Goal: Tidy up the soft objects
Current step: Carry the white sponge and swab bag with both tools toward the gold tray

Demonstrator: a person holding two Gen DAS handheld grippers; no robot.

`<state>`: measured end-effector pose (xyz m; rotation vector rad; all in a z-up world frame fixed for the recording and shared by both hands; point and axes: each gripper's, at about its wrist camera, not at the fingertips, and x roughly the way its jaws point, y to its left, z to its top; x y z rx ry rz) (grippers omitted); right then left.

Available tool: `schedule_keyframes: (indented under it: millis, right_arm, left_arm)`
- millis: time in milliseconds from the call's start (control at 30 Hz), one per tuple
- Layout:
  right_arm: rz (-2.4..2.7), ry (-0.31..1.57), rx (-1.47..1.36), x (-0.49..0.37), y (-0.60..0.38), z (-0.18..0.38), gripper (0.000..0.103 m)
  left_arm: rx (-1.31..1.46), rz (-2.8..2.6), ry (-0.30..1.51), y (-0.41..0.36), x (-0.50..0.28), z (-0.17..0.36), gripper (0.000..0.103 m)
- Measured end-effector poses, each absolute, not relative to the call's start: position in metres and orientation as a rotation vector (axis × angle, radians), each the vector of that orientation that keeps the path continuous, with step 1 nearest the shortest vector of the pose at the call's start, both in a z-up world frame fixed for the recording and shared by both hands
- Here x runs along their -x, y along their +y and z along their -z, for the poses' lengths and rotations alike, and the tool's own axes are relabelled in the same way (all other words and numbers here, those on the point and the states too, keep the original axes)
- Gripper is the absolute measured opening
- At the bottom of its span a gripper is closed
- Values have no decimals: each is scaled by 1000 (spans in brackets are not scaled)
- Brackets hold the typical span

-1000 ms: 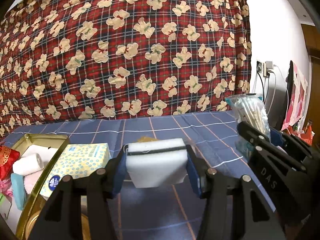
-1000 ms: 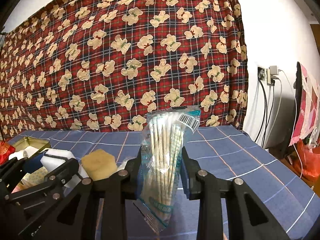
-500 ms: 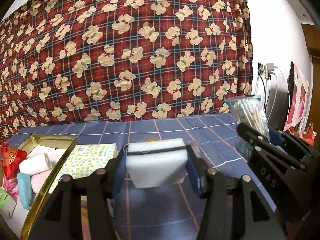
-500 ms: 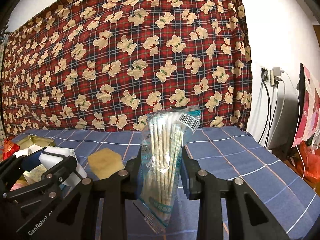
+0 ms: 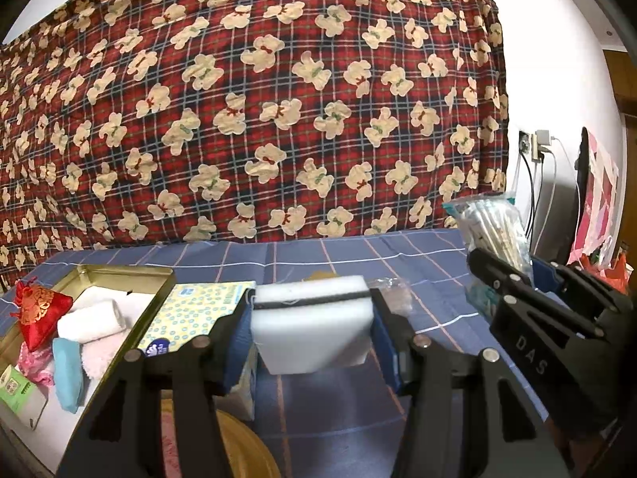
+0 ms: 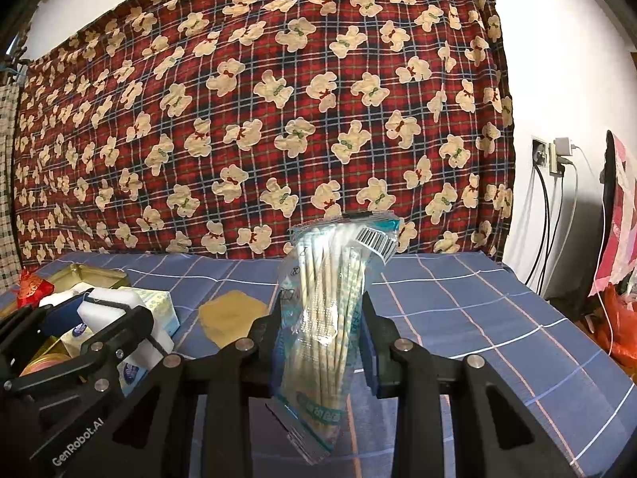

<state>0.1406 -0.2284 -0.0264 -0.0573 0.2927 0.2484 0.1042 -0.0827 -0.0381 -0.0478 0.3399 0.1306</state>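
Above the blue checked worktop (image 5: 418,263), the left claw (image 5: 312,328) was clamped on a white foam sponge (image 5: 312,326), its blue pads pressed against the block's two ends, while the right claw (image 6: 322,334) gripped a clear packet of cotton swabs (image 6: 330,302) that stood nearly upright between its pads. To the left sat a gold tin tray (image 5: 155,302) already holding rolled white towels (image 5: 93,320), a red pouch (image 5: 38,314) and a light blue soft piece (image 5: 67,370); a yellow-and-blue tissue box (image 5: 191,314) lay just beside the tray's right wall, and a yellow sponge (image 6: 233,316) lay apart on the cloth. The main risk looked to be the tissue box, which sat close under the left claw: carried low toward the tray, the sponge or a claw finger could have nudged the box or caught the tray's rim. The foam, being squashy, might have sprung out sideways if the grip loosened unevenly. The swab packet seemed the less secure hold, since slick film pinched around thin sticks can slide downward or tip, and its lower end already hung below the pads. With both claws near each other, a careless swing could also have knocked them together. Free room in the tray appeared limited, so a hasty drop might have left the sponge perched on the towels.
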Motion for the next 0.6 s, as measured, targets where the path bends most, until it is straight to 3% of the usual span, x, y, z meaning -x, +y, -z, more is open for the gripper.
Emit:
schedule_keyframes:
  millis: [600]
  right_arm:
    - [-319,296,69,-130,-202,28,34]
  left_arm:
    - [60,-163,304,-64,-84,37,54]
